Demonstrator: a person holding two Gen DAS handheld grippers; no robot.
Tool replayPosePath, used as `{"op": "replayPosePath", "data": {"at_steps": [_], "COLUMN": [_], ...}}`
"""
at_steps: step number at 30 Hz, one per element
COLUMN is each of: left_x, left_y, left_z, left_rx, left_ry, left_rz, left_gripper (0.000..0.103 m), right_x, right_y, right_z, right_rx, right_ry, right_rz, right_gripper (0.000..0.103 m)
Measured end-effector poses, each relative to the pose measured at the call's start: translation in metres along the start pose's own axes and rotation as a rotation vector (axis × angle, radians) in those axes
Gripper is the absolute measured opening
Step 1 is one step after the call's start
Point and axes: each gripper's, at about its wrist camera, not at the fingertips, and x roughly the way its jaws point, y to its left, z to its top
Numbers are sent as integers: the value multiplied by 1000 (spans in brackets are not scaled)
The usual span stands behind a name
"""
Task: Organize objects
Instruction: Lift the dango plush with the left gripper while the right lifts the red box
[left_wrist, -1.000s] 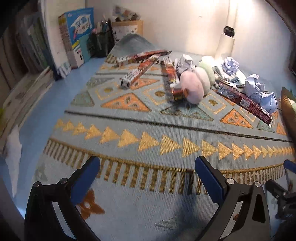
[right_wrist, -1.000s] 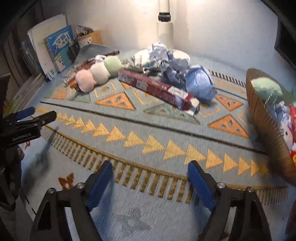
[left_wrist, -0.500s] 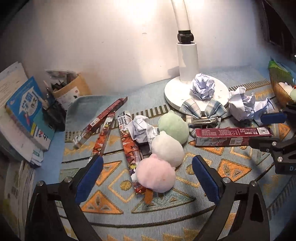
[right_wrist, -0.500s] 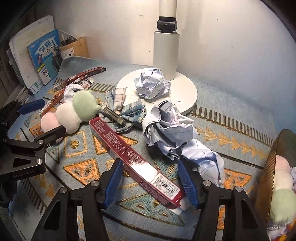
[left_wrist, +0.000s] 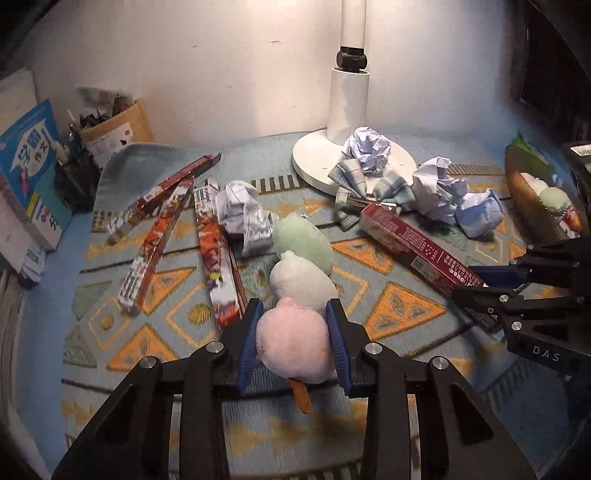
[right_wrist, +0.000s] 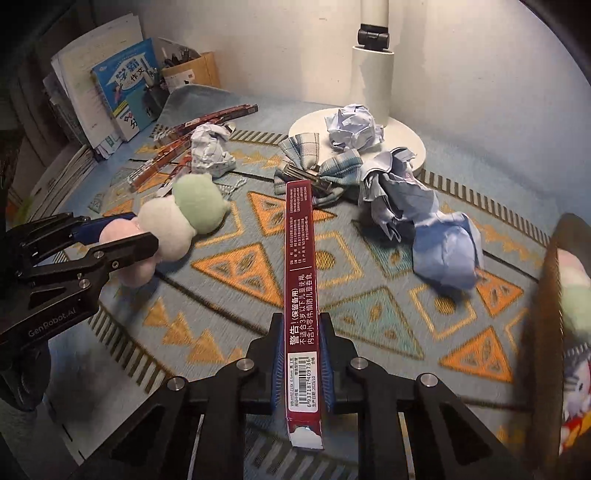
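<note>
The left gripper is closed on the pink ball of a plush dango skewer: both blue pads press into the pink fluff, one on each side. The white and green balls of the toy run forward from the fingertips, touching one another in a row, and an orange stick end pokes out under the pink ball, back toward the gripper body. Whether the toy is lifted off the patterned mat or still rests on it is hard to judge from this angle.

The right gripper is clamped on a long dark red box, gripping it near its barcode end; the box runs straight ahead between the fingers, and its torn near end juts back past the pads. The far end of the box reaches a plaid bow clip, which lies directly ahead of the right gripper.

Ahead and to the right of the right gripper lies crumpled blue paper, and a woven basket with soft toys stands at the far right edge. Ahead and left of the left gripper lie three slim printed boxes, fanned out, with a crumpled checked paper just beside them. Beyond both grippers stands a white lamp base with a paper ball on it.
</note>
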Motion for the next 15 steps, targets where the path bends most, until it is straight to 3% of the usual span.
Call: {"op": "replayPosePath", "data": {"at_steps": [3, 6, 10, 12, 15], "left_x": [-28, -57, -83, -85, -84], "left_y": [-4, -11, -16, -12, -14], "left_z": [-26, -58, -96, -106, -119], "left_rx": [-17, -9, -4, -27, -40], "left_ry": [14, 13, -2, -3, -38], "left_rz": [-52, -39, 18, 33, 107], "left_gripper": [32, 32, 32, 32, 34], "right_x": [-27, -40, -35, -27, -30], "right_y": [9, 14, 8, -4, -11], "right_z": [-30, -57, -79, -86, -84], "right_rx": [31, 42, 86, 141, 175], "right_ry": [-35, -66, -94, -100, -116], "right_rz": [38, 39, 72, 117, 113], "right_gripper": [17, 17, 17, 17, 17]}}
